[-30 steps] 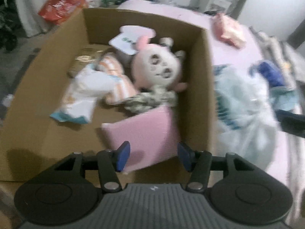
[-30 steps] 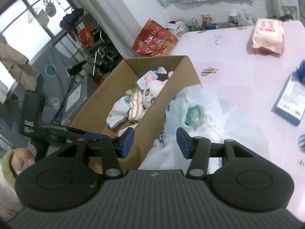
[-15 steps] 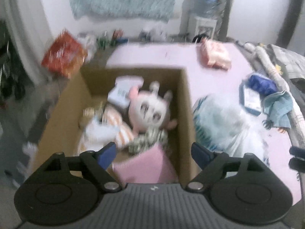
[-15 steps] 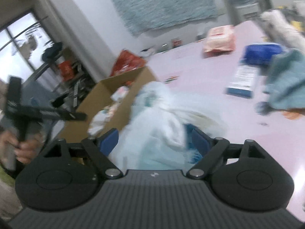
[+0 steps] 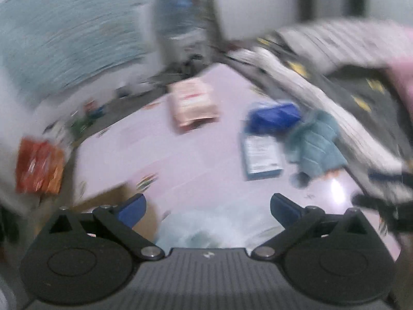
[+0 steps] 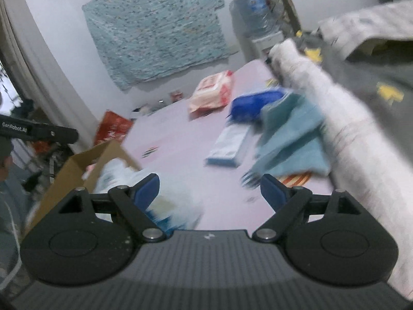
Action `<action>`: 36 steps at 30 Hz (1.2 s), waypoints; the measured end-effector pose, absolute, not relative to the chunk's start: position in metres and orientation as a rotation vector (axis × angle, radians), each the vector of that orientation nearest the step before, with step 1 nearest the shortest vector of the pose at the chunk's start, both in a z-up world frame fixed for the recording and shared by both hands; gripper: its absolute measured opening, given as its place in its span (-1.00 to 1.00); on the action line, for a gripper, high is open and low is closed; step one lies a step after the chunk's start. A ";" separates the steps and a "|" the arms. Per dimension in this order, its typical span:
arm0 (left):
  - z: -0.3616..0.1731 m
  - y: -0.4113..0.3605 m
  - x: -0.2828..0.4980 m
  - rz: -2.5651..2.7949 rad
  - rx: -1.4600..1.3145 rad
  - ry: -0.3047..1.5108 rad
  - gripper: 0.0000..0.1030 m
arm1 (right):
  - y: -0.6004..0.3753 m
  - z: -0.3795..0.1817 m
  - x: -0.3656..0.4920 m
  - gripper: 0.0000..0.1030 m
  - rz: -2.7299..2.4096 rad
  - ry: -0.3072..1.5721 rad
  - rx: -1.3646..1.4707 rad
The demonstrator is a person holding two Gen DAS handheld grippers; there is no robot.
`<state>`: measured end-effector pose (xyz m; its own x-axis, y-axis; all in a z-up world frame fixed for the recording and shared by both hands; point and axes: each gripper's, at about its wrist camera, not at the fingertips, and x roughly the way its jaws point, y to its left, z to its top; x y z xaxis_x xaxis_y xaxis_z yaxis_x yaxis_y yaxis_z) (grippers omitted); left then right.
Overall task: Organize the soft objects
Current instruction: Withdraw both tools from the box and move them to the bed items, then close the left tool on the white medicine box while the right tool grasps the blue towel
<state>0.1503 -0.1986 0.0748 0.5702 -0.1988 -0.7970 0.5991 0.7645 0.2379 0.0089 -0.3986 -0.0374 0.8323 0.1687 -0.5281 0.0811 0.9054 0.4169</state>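
The left wrist view is badly blurred. My left gripper (image 5: 209, 206) hangs over the pink table (image 5: 180, 155), its jaws opening with nothing between them; a white plastic bag (image 5: 206, 224) lies just below. The cardboard box (image 5: 113, 196) shows only a corner at lower left. My right gripper (image 6: 209, 188) is open and holds nothing. A teal cloth (image 6: 291, 139) lies just ahead of its right finger, and the box (image 6: 77, 165) and the bag (image 6: 121, 173) are to its left. A blue pouch (image 6: 253, 103), a flat blue-white packet (image 6: 229, 142) and a pink packet (image 6: 211, 94) lie farther back.
A long white fabric roll (image 6: 335, 129) and dark bedding run along the table's right side. A red snack bag (image 6: 111, 129) stands beyond the box. A water bottle (image 6: 253, 7) is against the back wall. The other hand-held tool (image 6: 38, 131) shows at the left edge.
Both grippers opened wide. The left one swung up and right from over the open box to the table. The right one moved right, past the plastic bag towards the teal cloth.
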 end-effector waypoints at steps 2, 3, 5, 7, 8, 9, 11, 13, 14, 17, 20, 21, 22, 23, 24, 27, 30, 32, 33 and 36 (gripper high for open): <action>0.057 -0.238 0.160 -0.538 0.624 0.861 1.00 | -0.413 -0.037 0.022 0.76 0.026 0.592 0.407; 0.048 -0.252 0.163 -0.543 0.648 0.872 1.00 | -0.420 -0.039 0.031 0.83 0.016 0.594 0.384; 0.029 -0.280 0.177 -0.563 0.677 0.914 1.00 | -0.432 -0.042 0.046 0.86 0.010 0.610 0.344; 0.010 -0.302 0.194 -0.577 0.677 0.967 1.00 | -0.444 -0.049 0.062 0.86 0.013 0.632 0.305; 0.002 -0.308 0.201 -0.586 0.671 0.995 1.00 | -0.448 -0.052 0.072 0.86 0.026 0.639 0.284; -0.007 -0.313 0.208 -0.597 0.666 1.022 1.00 | -0.452 -0.056 0.081 0.86 0.038 0.645 0.272; -0.025 -0.326 0.222 -0.597 0.668 1.070 1.00 | -0.464 -0.065 0.102 0.86 0.041 0.666 0.251; -0.041 -0.337 0.234 -0.593 0.670 1.102 1.00 | -0.474 -0.072 0.120 0.86 0.011 0.671 0.248; -0.048 -0.341 0.240 -0.587 0.673 1.114 1.00 | -0.479 -0.077 0.129 0.86 0.002 0.673 0.250; -0.070 -0.350 0.256 -0.558 0.678 1.157 1.00 | -0.488 -0.093 0.145 0.82 0.004 0.694 0.267; -0.089 -0.356 0.271 -0.530 0.682 1.202 1.00 | -0.487 -0.105 0.148 0.43 0.000 0.704 0.251; -0.094 -0.357 0.275 -0.524 0.678 1.216 1.00 | -0.486 -0.109 0.147 0.13 -0.008 0.711 0.233; -0.100 -0.358 0.279 -0.519 0.672 1.233 1.00 | -0.484 -0.111 0.144 -0.03 -0.016 0.721 0.219; -0.104 -0.360 0.283 -0.518 0.664 1.244 1.00 | -0.485 -0.115 0.143 -0.25 -0.014 0.732 0.215; -0.107 -0.361 0.287 -0.515 0.653 1.257 1.00 | -0.486 -0.117 0.142 -0.51 -0.006 0.743 0.224; -0.119 -0.363 0.295 -0.511 0.630 1.293 0.99 | -0.490 -0.124 0.132 -0.72 0.010 0.772 0.268; -0.122 -0.363 0.299 -0.507 0.596 1.306 0.98 | -0.492 -0.125 0.118 -0.90 0.032 0.796 0.330; -0.122 -0.362 0.302 -0.510 0.574 1.315 0.95 | -0.493 -0.127 0.106 -0.92 0.073 0.827 0.404; -0.122 -0.360 0.303 -0.512 0.562 1.316 0.90 | -0.491 -0.127 0.100 -0.92 0.095 0.838 0.426; -0.120 -0.354 0.304 -0.532 0.504 1.329 0.61 | -0.480 -0.130 0.079 -0.92 0.141 0.873 0.456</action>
<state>0.3044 -0.3542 -0.1200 0.1572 -0.0745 -0.9847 0.6252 0.7794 0.0409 0.0787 -0.4797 -0.1300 0.6405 0.3018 -0.7061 0.0642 0.8953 0.4409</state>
